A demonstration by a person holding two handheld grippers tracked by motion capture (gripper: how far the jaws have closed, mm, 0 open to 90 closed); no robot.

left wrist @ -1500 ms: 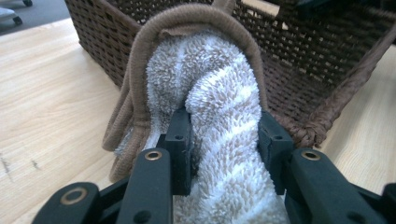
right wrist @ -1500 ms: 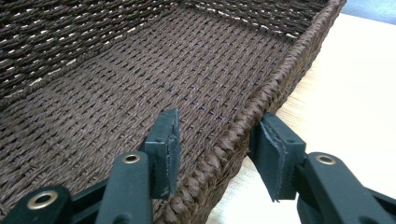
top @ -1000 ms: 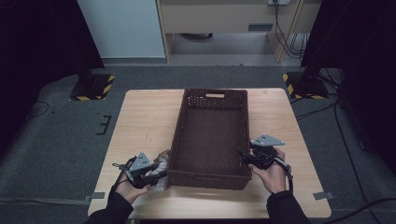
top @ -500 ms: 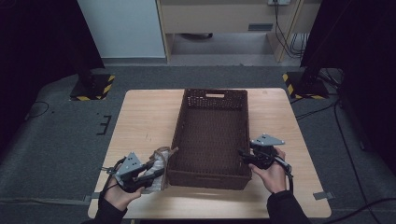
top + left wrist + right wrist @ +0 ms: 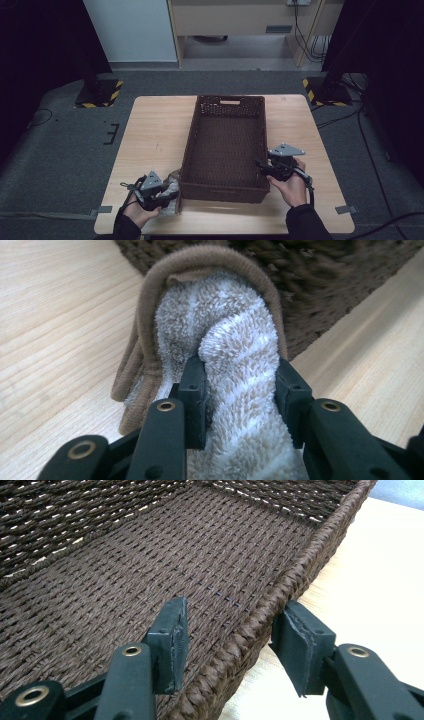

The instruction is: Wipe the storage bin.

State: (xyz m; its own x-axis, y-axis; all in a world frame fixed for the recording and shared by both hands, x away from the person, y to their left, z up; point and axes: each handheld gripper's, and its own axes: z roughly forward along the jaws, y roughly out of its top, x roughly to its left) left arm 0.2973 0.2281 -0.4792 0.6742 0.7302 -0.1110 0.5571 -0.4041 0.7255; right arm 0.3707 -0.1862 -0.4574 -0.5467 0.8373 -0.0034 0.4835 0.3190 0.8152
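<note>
A rolled beige-and-white terry towel (image 5: 240,340) with a brown hem lies on the wooden table, and my left gripper (image 5: 240,390) is shut on it. In the high view this left gripper (image 5: 169,194) and the towel (image 5: 173,181) sit at the near-left corner of a long dark brown woven basket (image 5: 220,192), touching or almost touching its wall. The basket (image 5: 150,555) holds nothing. My right gripper (image 5: 230,635) straddles its right rim, one jaw inside and one outside, and the pads do not visibly press. From above, the right gripper (image 5: 261,166) is at the near right wall.
The light wooden table (image 5: 155,130) has bare strips left and right of the basket. Beyond it are grey floor, two black stands on yellow-striped bases (image 5: 100,92) (image 5: 325,90), a cabinet and cables.
My left gripper, with the towel in it, swung a little to the left and then came back toward the basket's near-left corner. The right gripper kept still on the rim.
</note>
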